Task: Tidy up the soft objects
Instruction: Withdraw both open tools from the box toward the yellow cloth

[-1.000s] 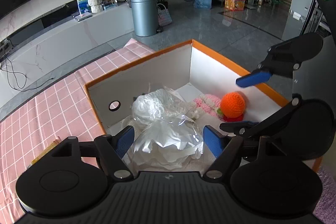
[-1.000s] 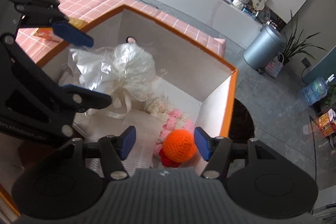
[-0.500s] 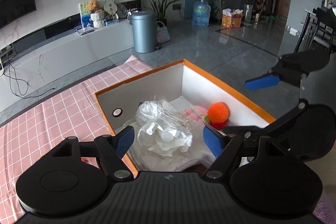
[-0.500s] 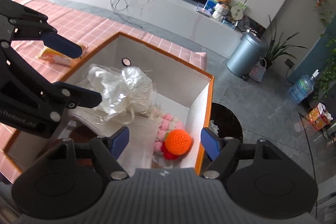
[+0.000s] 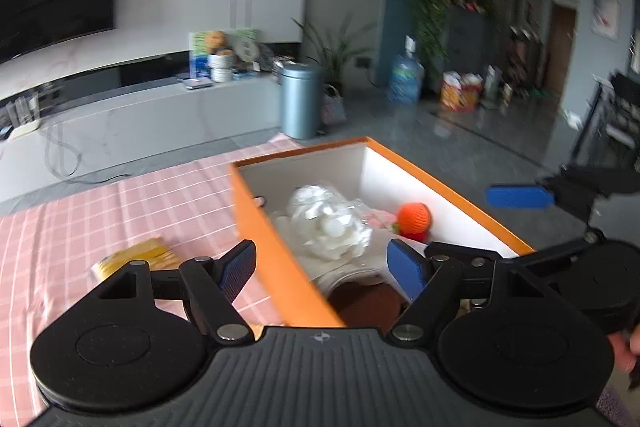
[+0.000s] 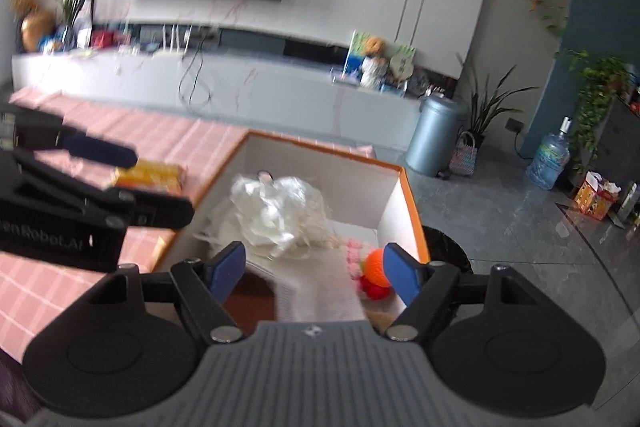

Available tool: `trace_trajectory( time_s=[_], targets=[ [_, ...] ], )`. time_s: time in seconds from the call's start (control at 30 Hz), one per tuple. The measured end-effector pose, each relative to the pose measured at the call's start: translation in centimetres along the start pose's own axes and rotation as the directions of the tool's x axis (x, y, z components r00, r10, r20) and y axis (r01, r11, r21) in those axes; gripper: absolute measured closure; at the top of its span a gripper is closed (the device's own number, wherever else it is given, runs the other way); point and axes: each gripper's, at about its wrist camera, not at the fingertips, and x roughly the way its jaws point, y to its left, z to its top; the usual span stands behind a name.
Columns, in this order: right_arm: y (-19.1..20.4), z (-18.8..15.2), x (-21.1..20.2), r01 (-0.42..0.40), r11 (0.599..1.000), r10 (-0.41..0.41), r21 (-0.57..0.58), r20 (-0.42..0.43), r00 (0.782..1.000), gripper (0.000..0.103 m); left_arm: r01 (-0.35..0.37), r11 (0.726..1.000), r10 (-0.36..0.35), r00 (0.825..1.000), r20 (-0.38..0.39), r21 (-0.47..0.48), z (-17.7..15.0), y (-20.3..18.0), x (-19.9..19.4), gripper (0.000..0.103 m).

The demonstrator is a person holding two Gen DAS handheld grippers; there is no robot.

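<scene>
Left wrist view first: your left gripper (image 5: 322, 265) hangs with its blue pads spread wide and nothing between them, straddling the near orange rim of the white-walled, orange-edged cardboard box (image 5: 404, 179). Inside lies the crinkly clear plastic bag stuffed with white soft pieces (image 5: 330, 223), and beyond it, near the far wall, the orange crocheted ball with a red base (image 5: 414, 218) touches a pale pink knitted piece (image 5: 378, 217). Out on the pink checked tablecloth (image 5: 120, 211), just beside the box, you have a flat yellow packet (image 5: 138, 259) not yet stowed; I judge it light and thin, so pinch it across a short edge. Your right gripper (image 5: 520, 197) shows at the right, one blue pad over the box's far rim. In the right wrist view, that right gripper (image 6: 316, 269) is likewise spread and empty above the box (image 6: 394, 203). Here you see what the other camera hides: a white flat quilted-looking pad (image 6: 316, 291) under the bag (image 6: 276, 215), the ball (image 6: 376, 267) tucked in the corner, and the packet (image 6: 154, 177) lying partly behind your left gripper (image 6: 108, 179). The bag will likely be light, slippery and yielding, so take it by the gathered top, not the bulge. The ball should squash and spring back; grip it across the middle, gently. Both views are blurred.
</scene>
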Motion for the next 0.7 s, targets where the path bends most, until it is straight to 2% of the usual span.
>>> trace_trajectory(
  time_s=[0.2,0.47,0.7],
  targets=[
    [3.6,-0.9,-2.1,-0.018,1.0,0.017,0.016,0.057,0.998,0.028,-0.047,0.995,0.05,0.998,0.025,-0.093,-2.6,2.8,-3.0,0.015],
    [8.2,-2.4,-3.4,0.056,0.998,-0.058,0.022,0.125,0.99,0.029,-0.161,0.979,0.163,0.986,0.012,-0.125,-6.2,5.5,-5.2,0.018],
    [12.1,-3.6,-4.2,-0.04,0.998,0.035,0.038,0.122,0.992,0.029,-0.209,0.957,0.207,0.978,-0.034,-0.202,-9.7,7.7,-6.8,0.02]
  ],
)
